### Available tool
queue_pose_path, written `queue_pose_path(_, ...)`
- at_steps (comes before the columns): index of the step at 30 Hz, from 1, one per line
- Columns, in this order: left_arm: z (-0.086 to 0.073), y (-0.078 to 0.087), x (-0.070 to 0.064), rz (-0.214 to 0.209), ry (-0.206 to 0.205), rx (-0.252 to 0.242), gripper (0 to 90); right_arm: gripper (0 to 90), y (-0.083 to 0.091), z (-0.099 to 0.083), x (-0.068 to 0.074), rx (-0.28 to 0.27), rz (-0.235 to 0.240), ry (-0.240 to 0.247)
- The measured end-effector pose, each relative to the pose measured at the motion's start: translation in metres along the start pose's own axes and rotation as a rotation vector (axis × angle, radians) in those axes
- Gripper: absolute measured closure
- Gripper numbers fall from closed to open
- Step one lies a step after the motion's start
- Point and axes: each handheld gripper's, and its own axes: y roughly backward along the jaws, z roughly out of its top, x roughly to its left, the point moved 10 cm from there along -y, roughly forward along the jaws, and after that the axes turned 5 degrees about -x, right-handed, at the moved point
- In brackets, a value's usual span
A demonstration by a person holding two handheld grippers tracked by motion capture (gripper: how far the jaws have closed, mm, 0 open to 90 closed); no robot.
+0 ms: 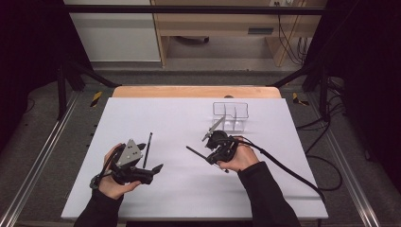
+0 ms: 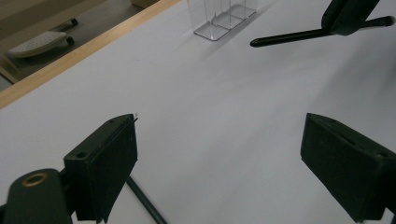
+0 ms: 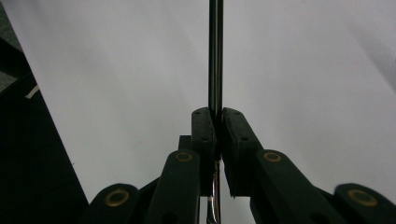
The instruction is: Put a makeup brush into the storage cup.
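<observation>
My right gripper [image 1: 211,154] is shut on a thin black pen [image 1: 196,152], whose end points left over the white table top [image 1: 179,189]. In the right gripper view the held pen [image 3: 215,51] runs straight up from between the closed jaws of the right gripper [image 3: 218,116]. My left gripper [image 1: 151,158] is open at the front left, beside a second black pen [image 1: 148,147] lying on the table. The left gripper view has the left gripper [image 2: 219,154] wide open with this second pen [image 2: 144,200] under its left jaw, and the right gripper [image 2: 350,14] with its pen [image 2: 289,36] farther off.
A clear plastic organiser [image 1: 230,116] with upright dividers stands at the back right of the table, just beyond the right gripper; it also appears as the clear organiser [image 2: 224,18]. A wooden edge [image 1: 196,91] borders the table's far side. A cable [image 1: 288,170] trails from the right gripper.
</observation>
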Motion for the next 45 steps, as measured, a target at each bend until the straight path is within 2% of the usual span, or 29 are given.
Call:
queue_pose_path(3, 0.002, -0.003, -0.002, -0.011, -0.012, 0.004, 9.8, 84.3, 0.002, 0.002, 0.002, -0.004, 0.004, 0.011)
queue_pose_path(8, 0.006, -0.011, -0.005, -0.02, -0.06, 0.034, 9.6, 84.2, 0.005, 0.006, 0.006, -0.005, 0.017, 0.02)
queue_pose_path(12, 0.01, -0.014, -0.007, -0.026, -0.073, 0.032, 9.6, 84.2, 0.005, 0.007, 0.007, -0.004, 0.022, 0.034)
queue_pose_path(21, 0.025, -0.018, -0.016, -0.034, -0.163, 0.049, 9.5, 84.3, 0.009, 0.012, 0.012, -0.012, 0.034, 0.047)
queue_pose_path(26, 0.032, -0.023, -0.023, -0.052, -0.214, 0.061, 9.5, 84.3, 0.008, 0.013, 0.015, -0.012, 0.045, 0.047)
queue_pose_path(29, 0.033, -0.026, -0.025, -0.056, -0.225, 0.067, 9.6, 84.3, 0.006, 0.013, 0.015, -0.004, 0.05, 0.052)
queue_pose_path(34, 0.035, -0.031, -0.033, -0.063, -0.288, 0.093, 9.9, 84.3, 0.004, 0.013, 0.018, 0.005, 0.058, 0.053)
queue_pose_path(39, 0.037, -0.033, -0.038, -0.072, -0.331, 0.1, 10.9, 84.2, 0.004, 0.014, 0.02, 0.003, 0.067, 0.055)
queue_pose_path(41, 0.038, -0.034, -0.041, -0.084, -0.337, 0.094, 11.9, 84.3, 0.004, 0.015, 0.021, 0.001, 0.074, 0.055)
queue_pose_path(45, 0.038, -0.035, -0.045, -0.091, -0.382, 0.104, 12.8, 84.3, 0.004, 0.015, 0.023, 0.009, 0.08, 0.06)
